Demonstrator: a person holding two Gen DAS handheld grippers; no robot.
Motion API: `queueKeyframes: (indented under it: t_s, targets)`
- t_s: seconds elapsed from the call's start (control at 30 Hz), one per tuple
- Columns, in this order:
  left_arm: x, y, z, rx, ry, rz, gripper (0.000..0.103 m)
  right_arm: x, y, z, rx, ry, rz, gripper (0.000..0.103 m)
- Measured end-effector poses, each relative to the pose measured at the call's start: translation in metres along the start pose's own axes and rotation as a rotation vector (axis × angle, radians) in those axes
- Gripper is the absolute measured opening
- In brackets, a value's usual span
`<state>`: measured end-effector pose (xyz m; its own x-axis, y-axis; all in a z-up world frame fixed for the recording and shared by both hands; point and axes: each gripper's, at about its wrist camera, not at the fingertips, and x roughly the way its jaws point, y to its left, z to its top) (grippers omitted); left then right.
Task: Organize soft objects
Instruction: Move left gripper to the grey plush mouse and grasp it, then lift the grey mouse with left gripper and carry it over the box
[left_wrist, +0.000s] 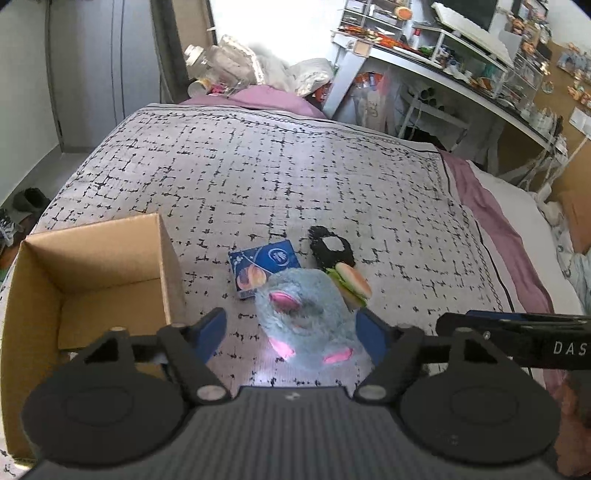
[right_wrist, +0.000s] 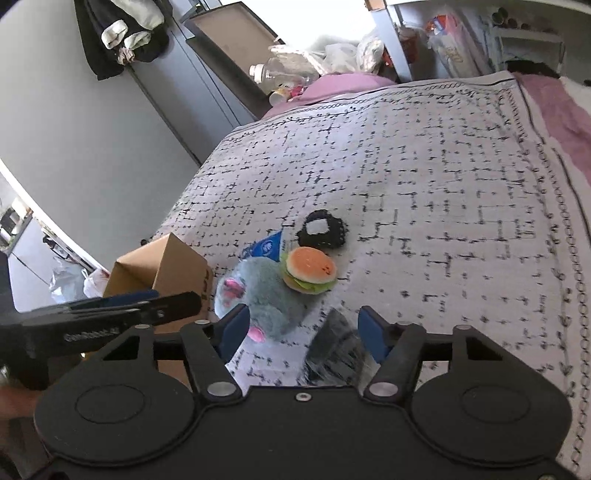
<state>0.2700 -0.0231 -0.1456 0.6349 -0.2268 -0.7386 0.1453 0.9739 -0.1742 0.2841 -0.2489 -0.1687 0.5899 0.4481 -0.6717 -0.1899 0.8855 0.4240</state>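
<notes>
A blurred dark thing (right_wrist: 334, 345) sits between the right gripper's fingers; the plush (left_wrist: 306, 317) ahead of the left gripper hides part of the packet (left_wrist: 264, 267).

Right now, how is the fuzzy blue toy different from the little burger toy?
The fuzzy blue toy is much bigger than the burger toy. The blue toy is shaggy grey-blue with pink patches; the burger is smooth, orange bun with green lettuce. The blue toy sits between the left claw's fingers; the burger lies beyond them. Both rest on the bedspread, touching.
</notes>
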Motion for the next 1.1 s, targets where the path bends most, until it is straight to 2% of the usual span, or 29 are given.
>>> queueKeyframes:
  t_s: [0.07, 0.3, 0.47, 0.83, 0.97, 1.0, 1.1]
  targets:
    - [0.006, 0.004, 0.002, -0.015, 0.006, 0.005, 0.059, 0.009, 0.002, 0.004, 0.009, 0.009, 0.014, 0.059]
    - [0.019, 0.013, 0.005, -0.045, 0.025, -0.010, 0.046, 0.045, 0.005, 0.016, 0.072, 0.056, 0.059, 0.055]
    - [0.029, 0.018, 0.006, -0.059, 0.042, -0.022, 0.029, 0.064, 0.006, 0.019, 0.113, 0.086, 0.076, 0.052]
    - [0.045, 0.023, 0.007, -0.056, 0.061, -0.032, 0.028, 0.094, 0.002, 0.018, 0.175, 0.144, 0.087, 0.049]
    - [0.052, 0.025, 0.007, -0.059, 0.083, -0.047, 0.027, 0.104, 0.004, 0.010, 0.147, 0.177, 0.045, 0.038]
    - [0.054, 0.024, 0.007, -0.057, 0.094, -0.049, 0.027, 0.103, 0.003, 0.010, 0.154, 0.175, 0.056, 0.032]
    - [0.057, 0.020, 0.007, -0.043, 0.107, -0.046, 0.031, 0.097, 0.000, 0.011, 0.162, 0.171, 0.072, 0.024]
